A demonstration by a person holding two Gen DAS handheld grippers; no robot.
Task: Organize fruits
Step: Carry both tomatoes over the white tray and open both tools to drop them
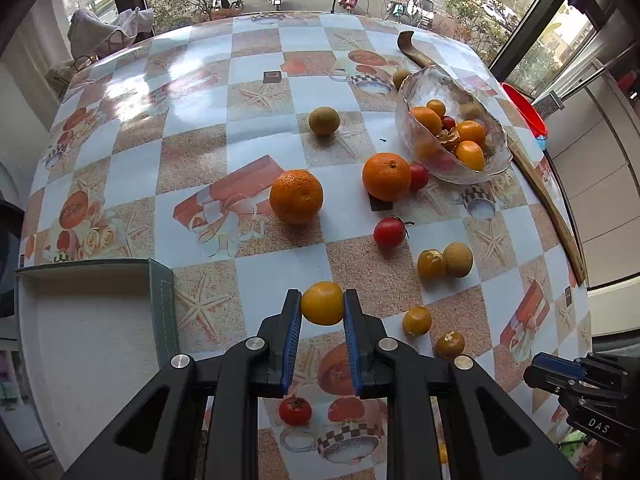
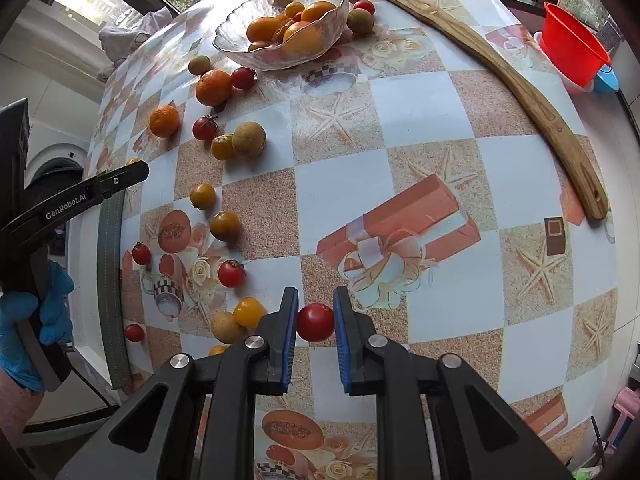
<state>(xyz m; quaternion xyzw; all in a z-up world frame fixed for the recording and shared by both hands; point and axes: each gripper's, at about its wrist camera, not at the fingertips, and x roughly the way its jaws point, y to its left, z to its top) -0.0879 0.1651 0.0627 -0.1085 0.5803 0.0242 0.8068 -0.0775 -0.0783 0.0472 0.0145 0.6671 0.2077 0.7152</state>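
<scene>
Fruits lie scattered over the checkered tabletop (image 2: 432, 112), with two lifted clear of it: a yellow tomato (image 1: 322, 303) pinched between the closed fingers of the left gripper (image 1: 322, 312), and a red cherry tomato (image 2: 315, 322) clamped by the right gripper (image 2: 316, 320). Two oranges (image 1: 296, 196) sit mid-table beside loose red and yellow tomatoes, while a glass bowl (image 1: 404, 100) at the far side already holds several fruits. A long wooden strip (image 2: 532, 92) curves past a red bowl (image 2: 572, 50) near the window.
</scene>
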